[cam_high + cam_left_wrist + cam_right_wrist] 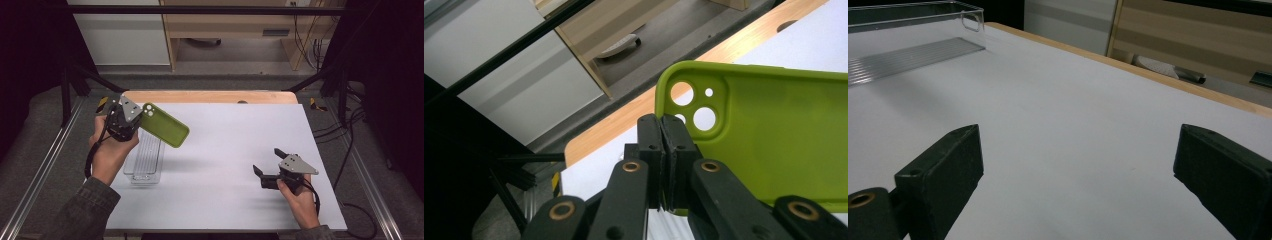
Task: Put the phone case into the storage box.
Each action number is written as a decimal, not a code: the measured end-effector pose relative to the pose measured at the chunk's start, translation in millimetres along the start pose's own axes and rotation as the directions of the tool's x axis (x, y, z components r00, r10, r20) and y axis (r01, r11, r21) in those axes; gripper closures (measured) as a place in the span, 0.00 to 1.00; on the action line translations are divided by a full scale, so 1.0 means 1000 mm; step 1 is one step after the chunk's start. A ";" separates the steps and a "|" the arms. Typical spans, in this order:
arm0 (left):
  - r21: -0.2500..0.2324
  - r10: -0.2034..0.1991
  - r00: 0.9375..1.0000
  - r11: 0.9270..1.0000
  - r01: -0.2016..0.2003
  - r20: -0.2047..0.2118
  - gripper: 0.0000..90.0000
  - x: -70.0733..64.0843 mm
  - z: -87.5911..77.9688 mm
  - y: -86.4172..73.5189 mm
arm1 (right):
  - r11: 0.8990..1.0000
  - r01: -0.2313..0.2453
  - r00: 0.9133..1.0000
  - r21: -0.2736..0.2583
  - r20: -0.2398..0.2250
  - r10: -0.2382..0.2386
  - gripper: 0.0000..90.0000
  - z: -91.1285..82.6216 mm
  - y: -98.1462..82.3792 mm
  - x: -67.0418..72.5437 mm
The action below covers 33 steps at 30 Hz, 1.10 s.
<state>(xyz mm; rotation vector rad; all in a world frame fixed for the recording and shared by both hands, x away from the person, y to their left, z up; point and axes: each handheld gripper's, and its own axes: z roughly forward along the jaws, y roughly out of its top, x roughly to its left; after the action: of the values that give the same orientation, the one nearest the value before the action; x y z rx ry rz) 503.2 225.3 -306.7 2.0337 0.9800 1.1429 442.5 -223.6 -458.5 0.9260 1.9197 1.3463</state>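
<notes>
Your clear plastic tray [145, 162] sits on the left part of the desk [230, 150], a long narrow rectangular box with see-through walls, rounded corners and a ribbed floor; nothing lies in it. In the right gripper view the same tray [913, 50] shows at the far left, its ridges catching the light and a small cut-out handle at one end.

Your left hand-held gripper [131, 116] has its jaws pinched tight on the green phone case [165, 125], gripping it at the edge beside the camera cut-outs. The case hangs in the air, tilted, above the far end of the tray. In the left gripper view the case [774, 135] looks matt and rubbery, lime green, with rounded corners, a raised rim and three round holes in a square recess.

Your right hand-held gripper [269, 164] rests low on the right part of the desk, well apart from the tray, its jaws spread wide with nothing between them. The desk top is smooth, pale and edged in light wood.
</notes>
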 end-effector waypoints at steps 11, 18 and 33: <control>0.011 0.061 0.995 0.998 -0.061 -0.080 0.97 0.018 -0.006 0.003 | 1.000 -0.015 1.000 -0.025 -0.003 0.015 0.06 -0.002 -0.003 0.002; 0.020 0.080 0.991 0.997 -0.078 -0.110 0.97 0.030 -0.006 0.001 | 0.999 -0.010 1.000 -0.031 0.001 0.010 0.06 -0.002 -0.003 0.002; 0.010 0.143 0.979 0.990 -0.143 -0.142 0.97 0.046 0.000 0.004 | 0.999 -0.015 1.000 -0.043 0.000 0.015 0.06 -0.003 -0.004 0.001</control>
<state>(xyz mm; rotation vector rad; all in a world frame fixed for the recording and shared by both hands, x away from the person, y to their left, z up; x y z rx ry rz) 520.5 261.1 -283.0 2.0733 0.9116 1.3800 438.9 -224.8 -461.4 0.9214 1.8801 1.3908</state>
